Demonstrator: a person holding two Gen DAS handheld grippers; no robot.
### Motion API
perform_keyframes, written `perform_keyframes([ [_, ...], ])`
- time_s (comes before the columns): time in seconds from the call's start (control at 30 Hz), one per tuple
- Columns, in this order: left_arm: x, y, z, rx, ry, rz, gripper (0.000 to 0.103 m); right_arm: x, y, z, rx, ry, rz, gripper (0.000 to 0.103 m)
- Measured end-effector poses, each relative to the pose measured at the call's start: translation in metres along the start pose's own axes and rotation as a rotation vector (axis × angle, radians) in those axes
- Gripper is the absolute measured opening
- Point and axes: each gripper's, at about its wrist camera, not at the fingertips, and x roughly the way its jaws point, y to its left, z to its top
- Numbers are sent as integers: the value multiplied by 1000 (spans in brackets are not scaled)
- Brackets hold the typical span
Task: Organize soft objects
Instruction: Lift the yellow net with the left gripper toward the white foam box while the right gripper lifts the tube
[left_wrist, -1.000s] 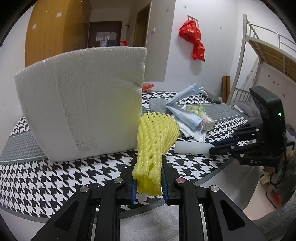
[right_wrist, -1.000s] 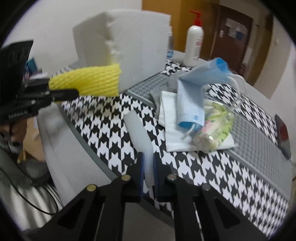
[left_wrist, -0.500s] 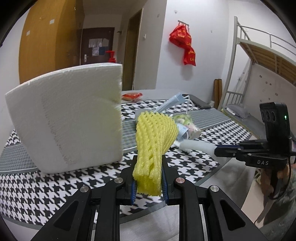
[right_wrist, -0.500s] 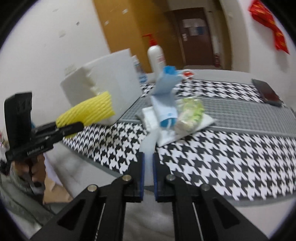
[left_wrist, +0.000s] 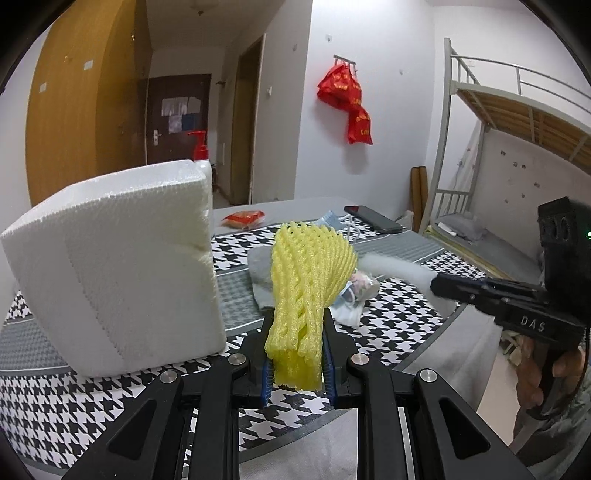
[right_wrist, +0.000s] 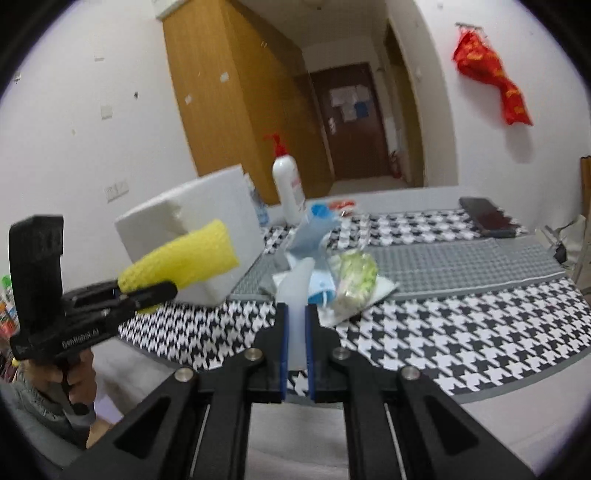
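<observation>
My left gripper (left_wrist: 297, 363) is shut on a folded yellow foam net (left_wrist: 306, 273), held upright above the near edge of the houndstooth table; the same yellow foam net (right_wrist: 184, 260) shows sideways in the right wrist view. My right gripper (right_wrist: 295, 332) is shut on a thin white foam sheet (right_wrist: 295, 291), and that white foam sheet (left_wrist: 395, 267) sticks out leftward from the right gripper (left_wrist: 439, 284) in the left wrist view. A big white foam block (left_wrist: 110, 273) stands on the table left of the net. Beyond lies a pile (right_wrist: 343, 273) of cloths, a blue face mask and a green-white packet.
A pump bottle (right_wrist: 286, 194) stands behind the foam block (right_wrist: 192, 236). A dark phone (right_wrist: 485, 218) and a red snack packet (left_wrist: 243, 218) lie at the table's far side. A metal bunk bed (left_wrist: 509, 147) is on the right. A person's hand (left_wrist: 546, 380) grips the right handle.
Both grippers have lifted and drawn back from the table with their foam pieces. The right gripper rolled upright, and its white sheet now points across behind the yellow net.
</observation>
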Motion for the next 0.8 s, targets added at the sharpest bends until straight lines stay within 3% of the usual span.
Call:
perform_keyframes([
  [0.23,-4,-1,-1,11,-23,11,23,-7,-5,5,41,-72,-61,11],
  [0.43,-4,-6,1,29,-33,28,23,-6,-4,6,29,-70,-118,11],
  [0.8,-21,-14,23,54,-91,54,23,-24,11,31,-24,-119,-123,11],
])
